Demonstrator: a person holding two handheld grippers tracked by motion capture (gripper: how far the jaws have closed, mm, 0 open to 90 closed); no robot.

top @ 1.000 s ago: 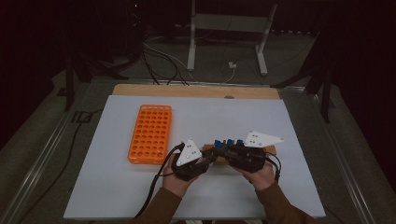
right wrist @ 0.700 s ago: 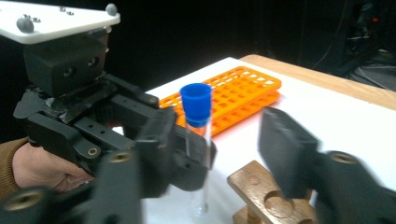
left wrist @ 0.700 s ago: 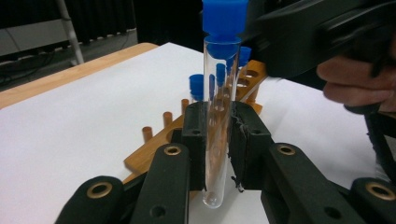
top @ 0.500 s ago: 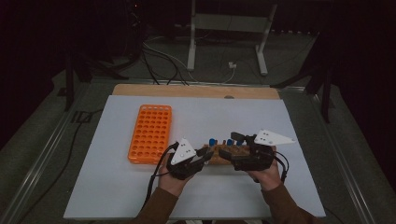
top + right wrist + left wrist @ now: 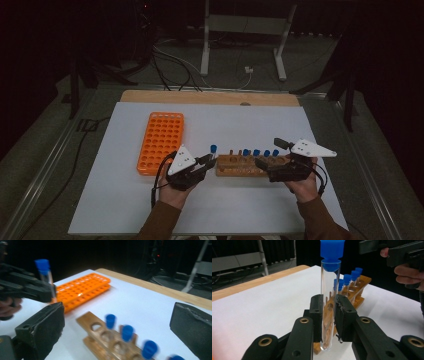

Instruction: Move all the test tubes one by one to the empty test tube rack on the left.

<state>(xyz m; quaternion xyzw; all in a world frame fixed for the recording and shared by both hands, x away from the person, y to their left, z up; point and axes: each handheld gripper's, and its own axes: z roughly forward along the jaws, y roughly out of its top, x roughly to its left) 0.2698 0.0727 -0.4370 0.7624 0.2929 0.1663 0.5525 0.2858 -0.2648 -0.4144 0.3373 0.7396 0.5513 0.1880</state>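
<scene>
An orange rack (image 5: 161, 142) (every hole vacant) lies on the white table (image 5: 120, 200).

Your high view looks down on the white-covered table (image 5: 125, 210); both close gripper views share the wooden blue-capped tube rack (image 5: 359, 290).

Both forearms come in from the near edge in brown sleeves, wrists held low over the counter. The left tongs (image 5: 209, 161) point toward the right and are clamped tight — in the left gripper view their pads (image 5: 316, 312) press on a test tube (image 5: 329, 302) that stands upright between them. The right tongs (image 5: 270, 154) point left (toward the other hand); their jaws have just been opening and now stand wide apart with nothing between them.
</scene>
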